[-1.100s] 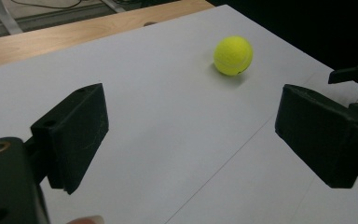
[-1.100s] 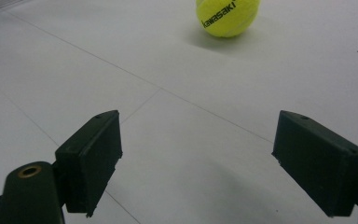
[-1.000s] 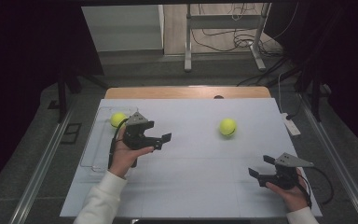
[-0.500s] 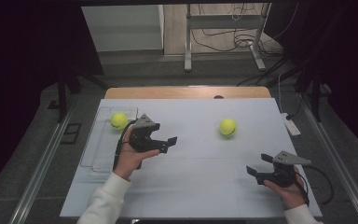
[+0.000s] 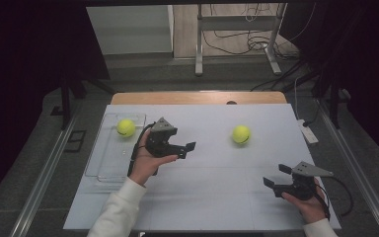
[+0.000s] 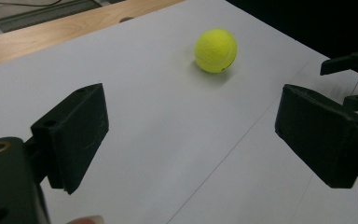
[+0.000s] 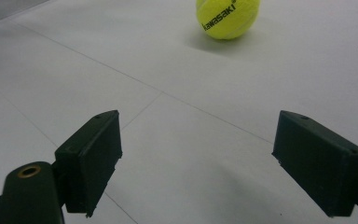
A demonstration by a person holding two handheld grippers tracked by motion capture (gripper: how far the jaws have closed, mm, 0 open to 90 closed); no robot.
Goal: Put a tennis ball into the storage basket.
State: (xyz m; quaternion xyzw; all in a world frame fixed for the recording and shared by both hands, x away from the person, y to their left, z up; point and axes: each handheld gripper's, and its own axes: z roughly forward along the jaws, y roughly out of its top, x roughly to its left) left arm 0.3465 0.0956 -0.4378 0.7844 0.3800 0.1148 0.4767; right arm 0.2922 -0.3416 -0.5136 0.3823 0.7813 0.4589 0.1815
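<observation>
Two yellow tennis balls are here. One ball (image 5: 126, 128) lies in the far end of a clear tray (image 5: 107, 160) at the table's left. The other ball (image 5: 241, 134) rests on the white table cover, right of centre; it is the same ball (image 6: 215, 50) ahead in the left gripper view and, printed "kawasaki", the ball (image 7: 227, 16) in the right gripper view. My left gripper (image 5: 186, 149) is held just right of the tray, jaws open and pointing toward that ball, the left gripper (image 6: 196, 135) empty. Near the front right corner my right gripper (image 5: 275, 175) is open and empty, as the right gripper (image 7: 214, 158) shows.
The white cover (image 5: 207, 197) spans most of the table, with a strip of bare wood (image 5: 197, 97) at the back. A small white device (image 5: 307, 132) lies at the right edge. Metal stand legs (image 5: 198, 59) and cables are on the floor beyond.
My left gripper has moved right, away from the tray and the ball in it, toward the table's middle. The right gripper has barely shifted. Both balls stayed put.
</observation>
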